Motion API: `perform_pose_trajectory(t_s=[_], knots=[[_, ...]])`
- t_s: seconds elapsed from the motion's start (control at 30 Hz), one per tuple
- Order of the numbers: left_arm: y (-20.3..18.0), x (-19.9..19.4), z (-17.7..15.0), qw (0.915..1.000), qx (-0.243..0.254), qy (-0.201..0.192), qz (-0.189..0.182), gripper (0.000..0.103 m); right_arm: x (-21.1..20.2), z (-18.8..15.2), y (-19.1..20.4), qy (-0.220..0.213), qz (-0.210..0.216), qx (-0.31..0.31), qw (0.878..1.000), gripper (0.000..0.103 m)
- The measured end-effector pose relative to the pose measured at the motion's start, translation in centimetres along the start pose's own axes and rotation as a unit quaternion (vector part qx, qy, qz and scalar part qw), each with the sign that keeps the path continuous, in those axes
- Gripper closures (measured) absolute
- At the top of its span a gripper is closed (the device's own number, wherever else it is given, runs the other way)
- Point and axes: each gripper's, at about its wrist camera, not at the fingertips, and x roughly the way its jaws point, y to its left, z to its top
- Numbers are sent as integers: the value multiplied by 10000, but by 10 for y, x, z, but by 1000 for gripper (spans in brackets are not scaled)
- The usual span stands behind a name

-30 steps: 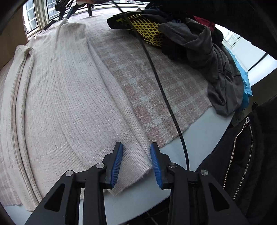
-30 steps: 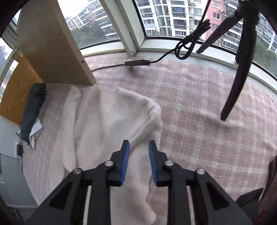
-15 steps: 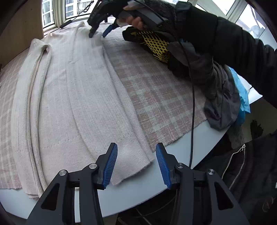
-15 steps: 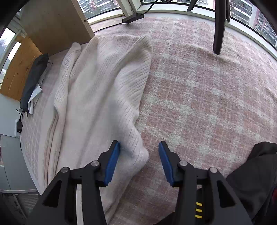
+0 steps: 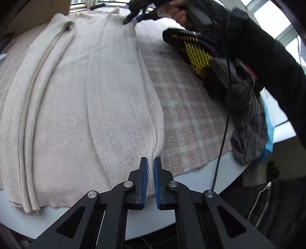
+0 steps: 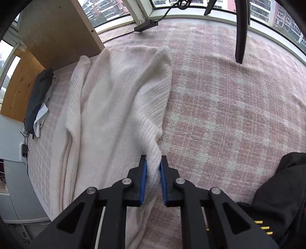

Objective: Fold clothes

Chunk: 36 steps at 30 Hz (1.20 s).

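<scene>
A cream ribbed knit sweater (image 5: pixel 80 99) lies lengthwise on a pink plaid cloth (image 5: pixel 187 115) over a round white table (image 5: pixel 149 220). My left gripper (image 5: pixel 150 164) is shut on the sweater's right edge near the hem at the near table edge. In the right wrist view my right gripper (image 6: pixel 153 164) is shut on the sweater (image 6: pixel 122 99), pinching its right edge up into a ridge. The right gripper also shows in the left wrist view (image 5: pixel 137 15) at the sweater's far end.
A pile of dark, grey, blue and yellow-netted clothes (image 5: pixel 229 76) sits on the table's right side. A black cable (image 5: pixel 223 130) hangs across it. A wooden board (image 6: pixel 57 32) and a dark folded garment (image 6: pixel 38 95) lie beside the sweater. A tripod leg (image 6: pixel 241 32) stands on the cloth.
Both grippers were open half a second ago. Both have closed on the sweater's right edge, left at the hem end, right at the far end.
</scene>
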Motion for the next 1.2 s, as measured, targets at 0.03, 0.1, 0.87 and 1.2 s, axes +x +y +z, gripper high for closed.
perform_pose_trajectory(t_s=[0.03,0.1,0.87,1.2], knots=[[8,-10,-2,9997,-170,-141,-41,97,-5,3,6,-16,-38,-46,10000,90],[26,-28,-8,9975,-556,-383,-185,97,-12,10,26,-50,-15,-244,9997,91],[93,-51,-38,9874,-1440,-587,286,97,-28,54,103,-389,474,-744,9953,74],[97,-55,-35,9876,-1405,-168,675,83,48,25,113,-8,824,-934,9922,75]])
